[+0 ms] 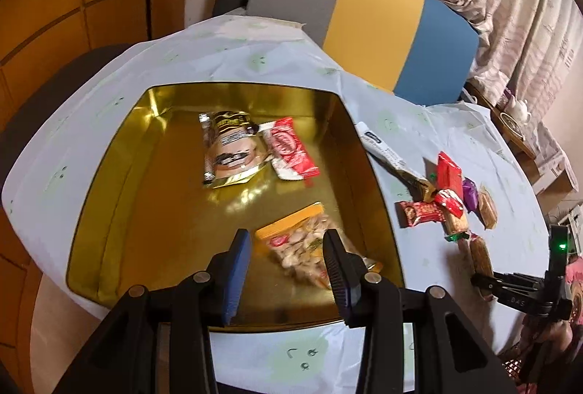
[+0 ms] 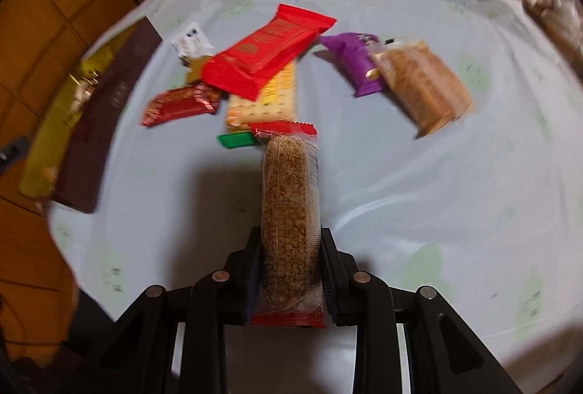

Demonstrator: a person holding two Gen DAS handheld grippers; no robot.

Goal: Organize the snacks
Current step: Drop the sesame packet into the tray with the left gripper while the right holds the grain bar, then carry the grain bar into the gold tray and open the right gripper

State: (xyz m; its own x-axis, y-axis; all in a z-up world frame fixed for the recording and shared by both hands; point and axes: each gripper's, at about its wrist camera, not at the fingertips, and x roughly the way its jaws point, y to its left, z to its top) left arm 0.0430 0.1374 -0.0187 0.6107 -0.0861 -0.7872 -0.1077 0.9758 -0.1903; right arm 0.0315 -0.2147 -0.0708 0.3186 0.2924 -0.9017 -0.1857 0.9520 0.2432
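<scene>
- your right gripper (image 2: 290,250) has its jaws clamped on a brown sesame bar in clear wrap with red ends (image 2: 290,211), above the pale-clothed table (image 2: 419,204).
- your left gripper (image 1: 288,262) hangs partly open and empty over the gold square tin (image 1: 120,211); a clear nut bag (image 1: 309,248) lies inside.
- farther off, a red flat packet (image 2: 267,49) tops the loose pile.

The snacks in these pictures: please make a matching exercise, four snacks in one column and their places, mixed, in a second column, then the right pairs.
Things:
1. pistachio bag
2. sesame bar
3. purple candy
4. red-and-white wafer pack

Places:
A. clamped in the right gripper
B. on the tablecloth, beside a brown bar
C. in the gold tin, under the open left gripper
D. in the gold tin, far side, beside a gold pouch

Pairs: 1-C, 2-A, 3-B, 4-D
</scene>
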